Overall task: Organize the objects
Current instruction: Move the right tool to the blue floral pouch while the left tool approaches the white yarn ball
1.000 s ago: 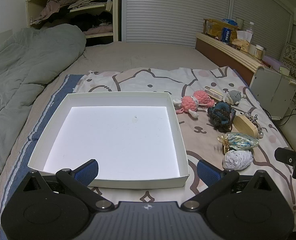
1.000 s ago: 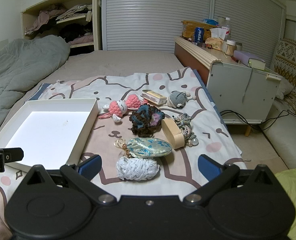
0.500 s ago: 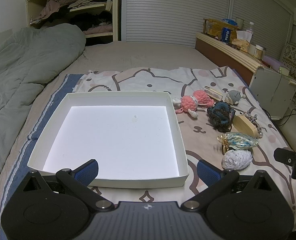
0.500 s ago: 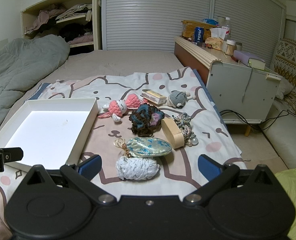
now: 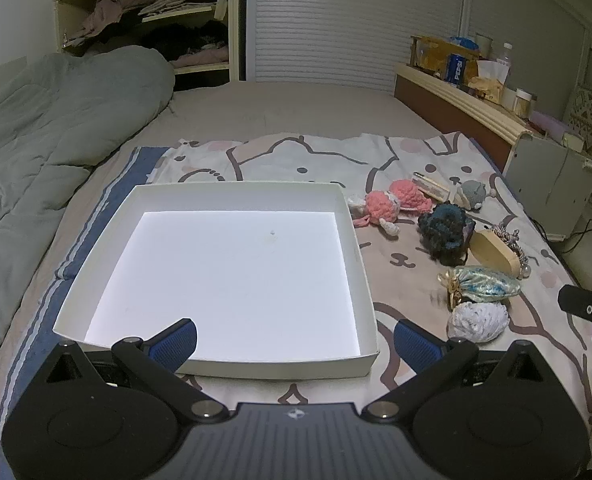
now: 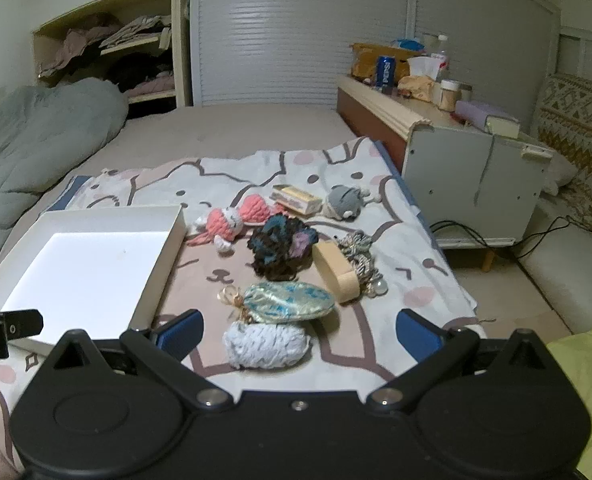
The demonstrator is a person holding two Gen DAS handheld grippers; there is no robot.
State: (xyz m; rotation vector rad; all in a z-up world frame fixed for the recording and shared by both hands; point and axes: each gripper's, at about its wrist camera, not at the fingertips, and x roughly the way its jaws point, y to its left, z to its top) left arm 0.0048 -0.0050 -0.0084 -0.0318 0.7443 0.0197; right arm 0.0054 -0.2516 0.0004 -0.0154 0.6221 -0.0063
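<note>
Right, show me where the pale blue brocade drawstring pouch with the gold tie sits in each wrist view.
Left wrist view: the pale blue brocade drawstring pouch lies at right of centre, right of the white cardboard tray.
Right wrist view: the pouch lies in the lower middle, between the open right gripper fingers.
Shared landmark: the white crocheted bundle lies just in front of the pouch in both.

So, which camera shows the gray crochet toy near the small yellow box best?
The right wrist view. There the gray crochet toy lies fairly central and unobstructed, just right of the small yellow box, with its rounded body clear. In the left wrist view, the toy is smaller and sits far toward the right edge, its shape less clear.
</note>
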